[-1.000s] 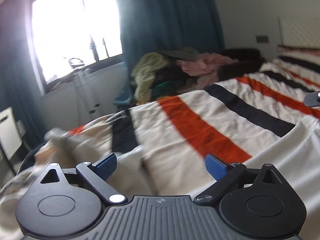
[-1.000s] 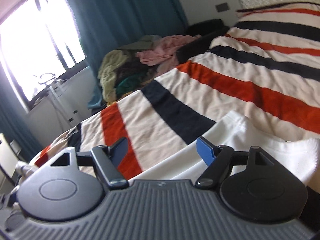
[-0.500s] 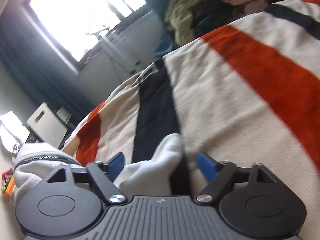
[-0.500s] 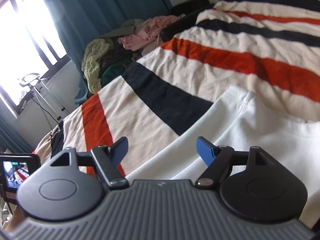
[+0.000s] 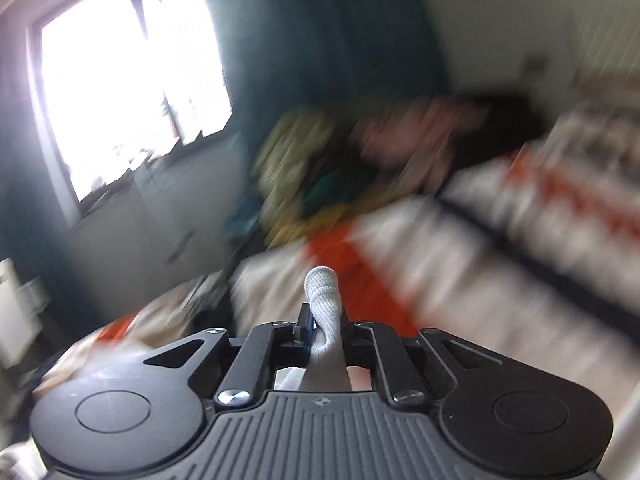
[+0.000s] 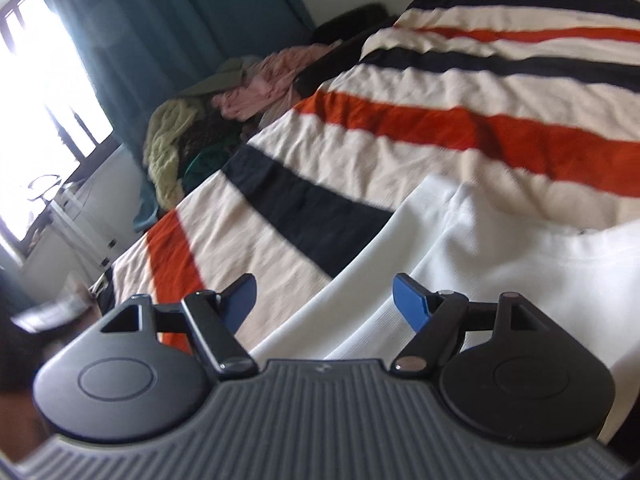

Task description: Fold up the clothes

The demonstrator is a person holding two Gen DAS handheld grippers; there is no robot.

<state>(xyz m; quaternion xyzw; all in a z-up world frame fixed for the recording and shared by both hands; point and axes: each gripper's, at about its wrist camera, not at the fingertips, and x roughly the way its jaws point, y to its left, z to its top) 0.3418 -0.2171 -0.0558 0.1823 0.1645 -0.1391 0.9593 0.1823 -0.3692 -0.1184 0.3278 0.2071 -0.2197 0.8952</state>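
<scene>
In the left wrist view my left gripper (image 5: 323, 330) is shut on a fold of the white garment (image 5: 323, 292), which sticks up past the closed jaws; the rest of this view is blurred by motion. The right wrist view shows the same white garment (image 6: 500, 264) spread flat on the striped bed cover (image 6: 420, 92), with a folded edge running toward the camera. My right gripper (image 6: 326, 300) hovers low over that edge, open, its blue pads (image 6: 408, 300) apart with only cloth lying below them.
A heap of mixed clothes (image 6: 208, 120) lies at the far end of the bed below teal curtains (image 6: 168, 32). A bright window (image 5: 128, 96) and a white cabinet (image 6: 80, 216) stand at the left. The bed cover stretches away to the right.
My left gripper closed on the white cloth that lay between its jaws and swung up and sideways with it. My right gripper sank a little closer to the garment and stayed open.
</scene>
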